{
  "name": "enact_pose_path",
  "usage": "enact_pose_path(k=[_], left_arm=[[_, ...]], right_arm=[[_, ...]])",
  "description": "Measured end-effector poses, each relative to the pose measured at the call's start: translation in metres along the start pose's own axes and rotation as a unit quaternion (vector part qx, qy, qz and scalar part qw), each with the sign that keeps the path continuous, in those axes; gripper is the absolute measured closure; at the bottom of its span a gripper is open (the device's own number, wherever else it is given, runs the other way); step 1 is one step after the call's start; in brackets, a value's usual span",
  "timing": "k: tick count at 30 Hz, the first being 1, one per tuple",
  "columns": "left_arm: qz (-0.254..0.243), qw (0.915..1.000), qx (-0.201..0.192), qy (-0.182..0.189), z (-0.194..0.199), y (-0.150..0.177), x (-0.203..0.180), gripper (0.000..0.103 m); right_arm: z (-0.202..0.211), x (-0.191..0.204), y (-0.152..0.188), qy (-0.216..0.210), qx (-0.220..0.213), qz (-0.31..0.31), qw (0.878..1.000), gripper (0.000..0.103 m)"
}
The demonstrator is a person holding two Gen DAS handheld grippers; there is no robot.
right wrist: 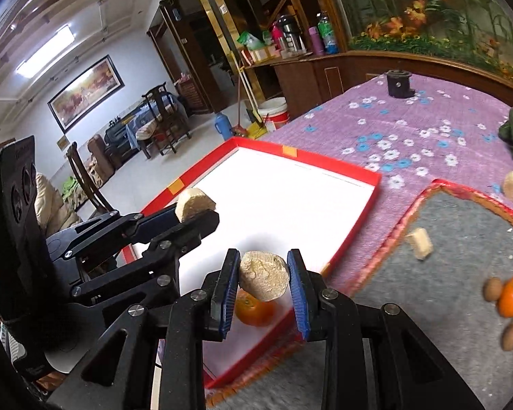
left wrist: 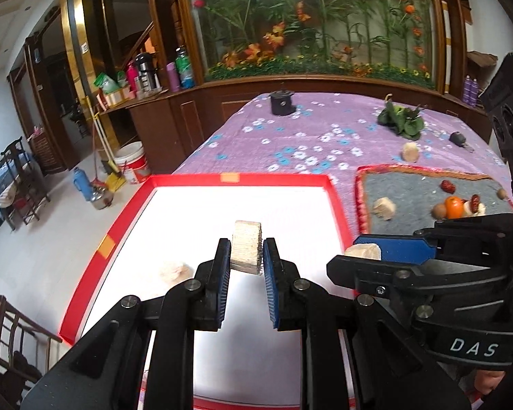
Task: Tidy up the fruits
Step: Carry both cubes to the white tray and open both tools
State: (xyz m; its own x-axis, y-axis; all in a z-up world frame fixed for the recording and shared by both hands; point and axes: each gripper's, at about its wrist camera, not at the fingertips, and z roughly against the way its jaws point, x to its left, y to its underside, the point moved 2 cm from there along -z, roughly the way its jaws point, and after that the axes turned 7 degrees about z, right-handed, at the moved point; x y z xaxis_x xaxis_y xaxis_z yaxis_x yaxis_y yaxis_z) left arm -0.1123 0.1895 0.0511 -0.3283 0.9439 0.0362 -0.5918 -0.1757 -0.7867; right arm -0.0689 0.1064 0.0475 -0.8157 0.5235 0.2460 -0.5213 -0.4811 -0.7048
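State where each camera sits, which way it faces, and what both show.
Left wrist: sits on the left gripper, looking along its fingers down at the red box; the jaws clamp a pale chunk, and the right gripper crosses at right.
Right wrist: sits on the right gripper, facing the same box; it clamps a pale chunk, with the left gripper at left.
Shared: box, purple cloth, grey mat, both grippers.

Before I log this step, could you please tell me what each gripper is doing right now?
Left gripper: closed on a pale cut chunk.
Right gripper: closed on a pale rounded chunk.
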Motion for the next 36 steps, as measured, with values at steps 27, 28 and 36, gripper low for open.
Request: enact_pose_path(k=[27,28,36], left_arm=[[0.009,0.9956,0.031,-0.088,-0.016,0.027,0.03,0.043],[0.007,0.9962,0.027,-0.082,-0.014,0.025,0.026,0.042],[-0.04,0.9984,0.014,-0.037,0.0,0.016,-0.023,0.037]], right_arm=[[-0.01,-0.009,0.016,-0.002,-0.016,-0.006,1.0,0.059],[-0.006,-0.013,0.017,-0.002,-0.019,-0.011,1.0,0.059],[0.041,-0.049,0.027,0.023,-0.05,-0.045,0.998,0.059]])
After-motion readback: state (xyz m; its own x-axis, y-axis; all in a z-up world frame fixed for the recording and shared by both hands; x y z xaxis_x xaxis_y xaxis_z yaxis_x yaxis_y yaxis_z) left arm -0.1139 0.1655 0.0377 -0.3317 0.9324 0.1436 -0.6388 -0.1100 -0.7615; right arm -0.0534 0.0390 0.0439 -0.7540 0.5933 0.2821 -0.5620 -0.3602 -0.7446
